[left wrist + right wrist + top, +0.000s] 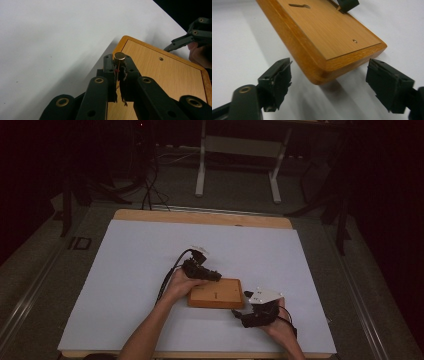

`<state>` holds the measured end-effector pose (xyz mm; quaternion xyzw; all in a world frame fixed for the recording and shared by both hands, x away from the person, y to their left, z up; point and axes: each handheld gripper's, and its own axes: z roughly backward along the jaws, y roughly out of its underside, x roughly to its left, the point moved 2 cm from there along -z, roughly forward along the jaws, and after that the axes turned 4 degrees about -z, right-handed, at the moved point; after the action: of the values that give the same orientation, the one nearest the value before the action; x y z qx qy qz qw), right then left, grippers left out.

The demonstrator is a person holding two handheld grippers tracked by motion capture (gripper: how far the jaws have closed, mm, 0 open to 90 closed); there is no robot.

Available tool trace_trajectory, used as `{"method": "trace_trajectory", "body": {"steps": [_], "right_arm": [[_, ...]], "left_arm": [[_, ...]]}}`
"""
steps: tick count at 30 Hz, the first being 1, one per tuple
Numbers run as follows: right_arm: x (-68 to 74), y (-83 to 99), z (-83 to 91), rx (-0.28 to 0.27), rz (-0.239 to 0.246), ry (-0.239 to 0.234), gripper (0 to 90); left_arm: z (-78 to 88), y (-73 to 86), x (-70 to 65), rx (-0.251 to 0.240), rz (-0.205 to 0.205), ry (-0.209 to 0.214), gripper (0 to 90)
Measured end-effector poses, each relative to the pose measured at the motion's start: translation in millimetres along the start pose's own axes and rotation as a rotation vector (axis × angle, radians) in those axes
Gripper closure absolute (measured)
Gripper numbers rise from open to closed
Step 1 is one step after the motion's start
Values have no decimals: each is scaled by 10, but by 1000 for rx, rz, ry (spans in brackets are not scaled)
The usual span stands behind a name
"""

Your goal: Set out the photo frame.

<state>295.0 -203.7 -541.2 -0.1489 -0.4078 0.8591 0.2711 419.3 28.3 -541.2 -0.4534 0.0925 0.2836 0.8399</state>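
Nearest to me in the high view, my right gripper sits low on the white table sheet, just off the near right corner of the wooden board. From its own camera I see its jaws standing wide apart, one on each side of that rounded corner of the wooden board, with clear gaps and no pad touching the wood. Just beyond, the board lies flat on the sheet, a dark keyhole slot cut into its top and a small hole near the corner. On the board's far left edge my left gripper reaches in over the wood. Its own view shows the jaws drawn close together and clamped on a small brass-coloured cylinder, whose round top stands out above the fingertips, over the left corner of the board. Farther off there, the other gripper's dark linkage shows past the board's far edge.
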Motion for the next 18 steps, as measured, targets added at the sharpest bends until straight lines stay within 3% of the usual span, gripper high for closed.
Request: {"method": "trace_trajectory", "body": {"steps": [7, 11, 18], "right_arm": [[-21, 1, -39, -3, 18, 43, 274], [14, -9, -62, -2, 58, 76, 290], [32, -12, -59, -3, 76, 89, 297]], "left_arm": [[-2, -9, 9, 4, 4, 6, 848], [-1, -10, 3, 8, -1, 3, 847], [-1, -16, -16, 14, -6, -12, 848]]}}
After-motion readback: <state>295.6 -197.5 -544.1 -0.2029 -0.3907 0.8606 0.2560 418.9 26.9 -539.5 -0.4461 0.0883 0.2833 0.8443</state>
